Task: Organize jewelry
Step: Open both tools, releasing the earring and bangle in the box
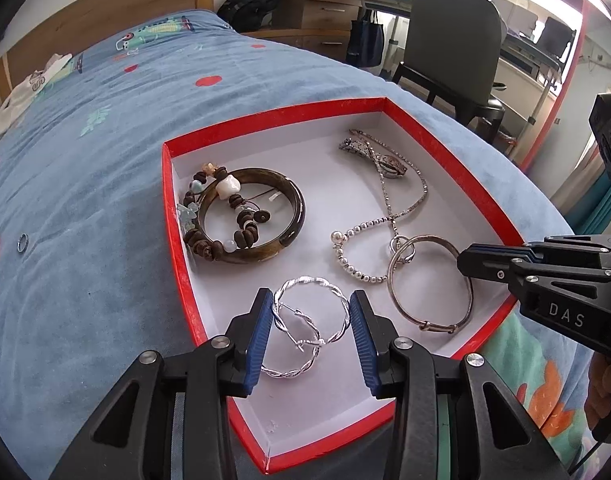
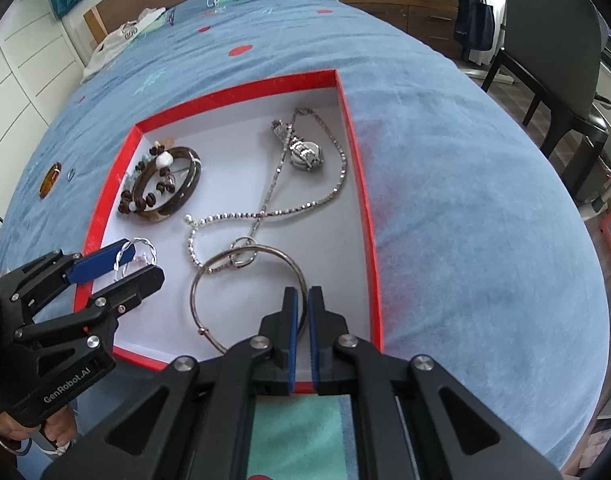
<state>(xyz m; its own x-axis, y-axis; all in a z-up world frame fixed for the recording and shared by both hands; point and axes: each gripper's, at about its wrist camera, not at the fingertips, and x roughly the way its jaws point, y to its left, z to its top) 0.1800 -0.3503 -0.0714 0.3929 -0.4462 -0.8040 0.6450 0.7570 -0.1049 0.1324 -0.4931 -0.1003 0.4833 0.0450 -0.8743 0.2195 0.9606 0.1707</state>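
Note:
A red box (image 1: 167, 184) with a white floor lies on the blue bedspread and holds the jewelry. My left gripper (image 1: 311, 300) is open over the box's near end, its blue pads on either side of a twisted silver hoop (image 1: 311, 322); a second twisted hoop lies under it. My right gripper (image 2: 303, 296) is nearly shut around the rim of a thin silver bangle (image 2: 209, 272), which also shows in the left wrist view (image 1: 429, 286). A dark bangle with a wooden bead bracelet (image 1: 249, 216), a silver chain necklace (image 1: 401, 208) and a watch (image 2: 305, 154) lie in the box.
A small silver ring (image 1: 22, 242) and an amber piece (image 2: 50, 179) lie on the bedspread left of the box. A white garment (image 1: 25, 88) lies near the wooden headboard. A dark chair (image 1: 449, 40) and a desk stand beyond the bed.

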